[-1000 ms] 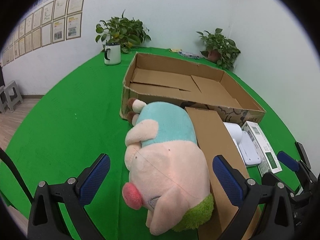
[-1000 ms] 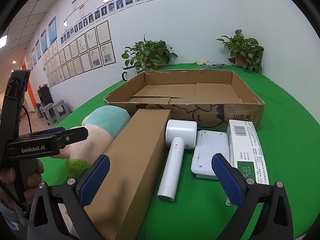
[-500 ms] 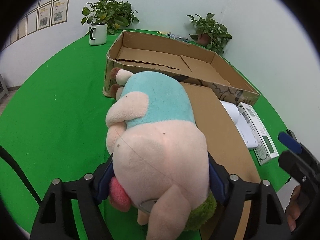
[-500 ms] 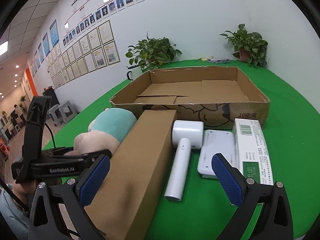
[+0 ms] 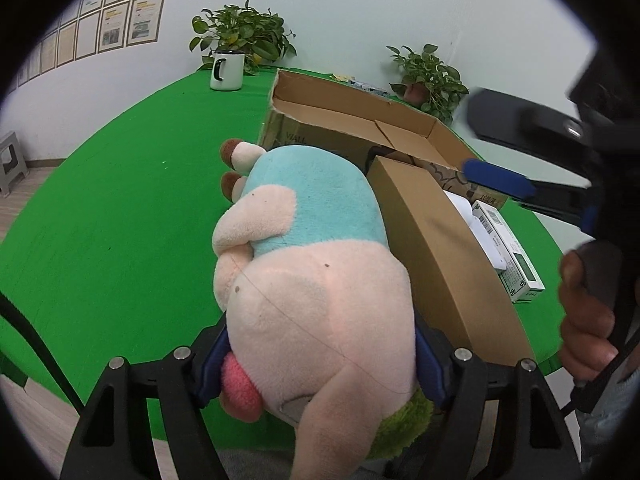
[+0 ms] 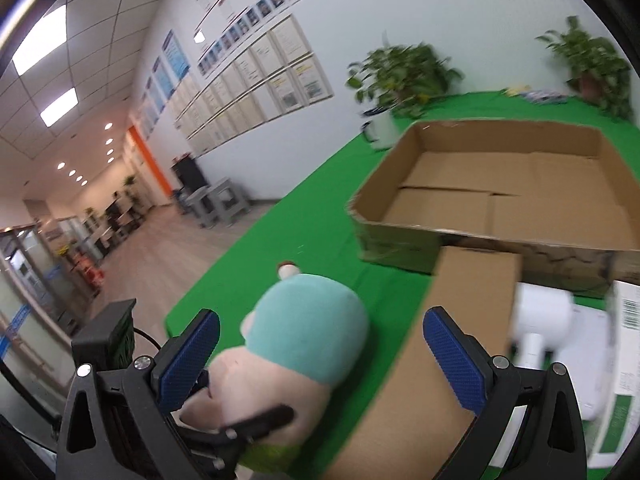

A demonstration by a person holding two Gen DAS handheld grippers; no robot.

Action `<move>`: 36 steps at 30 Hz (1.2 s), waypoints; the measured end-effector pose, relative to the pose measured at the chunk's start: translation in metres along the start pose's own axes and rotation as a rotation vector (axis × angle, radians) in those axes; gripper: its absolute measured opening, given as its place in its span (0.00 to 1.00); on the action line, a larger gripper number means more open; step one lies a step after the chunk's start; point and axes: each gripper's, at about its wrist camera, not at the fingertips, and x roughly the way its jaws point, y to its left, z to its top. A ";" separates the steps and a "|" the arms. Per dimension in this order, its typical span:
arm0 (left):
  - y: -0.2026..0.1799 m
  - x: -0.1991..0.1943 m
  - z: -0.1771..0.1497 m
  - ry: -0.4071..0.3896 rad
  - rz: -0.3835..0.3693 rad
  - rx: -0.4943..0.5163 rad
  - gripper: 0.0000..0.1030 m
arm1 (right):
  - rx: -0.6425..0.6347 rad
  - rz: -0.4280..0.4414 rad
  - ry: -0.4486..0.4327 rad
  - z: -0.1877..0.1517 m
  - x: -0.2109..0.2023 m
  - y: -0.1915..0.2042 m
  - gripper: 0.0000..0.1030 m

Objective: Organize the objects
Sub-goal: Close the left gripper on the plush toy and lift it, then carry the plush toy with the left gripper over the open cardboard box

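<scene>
Closing lately, left tool (image 5: 320,364) clamps one plush pig (image 5: 312,280); right tool (image 6: 320,360) seemingly gapes.

Not much to read here. On the near side wall of the open cardboard box (image 5: 304,136), in the left wrist view, faint printed capitals show, something like "VIALL", only partly legible. At that box's right corner, a small "10" with characters after it sits on the printed panel (image 5: 486,199). The white and green carton (image 5: 508,252) carries a barcode, digits too small. The framed wall sheets (image 6: 256,76) are unreadable.
</scene>
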 end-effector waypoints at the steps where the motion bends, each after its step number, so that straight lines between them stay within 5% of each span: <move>1: 0.002 -0.002 -0.002 -0.001 -0.001 -0.012 0.73 | -0.005 0.015 0.024 0.002 0.009 0.005 0.99; 7: 0.008 -0.009 -0.011 -0.019 -0.005 -0.045 0.73 | 0.029 -0.040 0.269 -0.004 0.080 0.021 0.91; 14: 0.004 -0.009 -0.011 -0.028 0.001 -0.016 0.71 | 0.024 -0.004 0.409 -0.017 0.105 0.036 0.92; 28: -0.006 -0.016 -0.010 -0.085 0.053 0.037 0.67 | -0.045 -0.042 0.325 -0.026 0.108 0.056 0.73; 36: -0.026 -0.035 0.014 -0.171 0.075 0.114 0.66 | -0.071 -0.028 0.197 0.000 0.065 0.060 0.71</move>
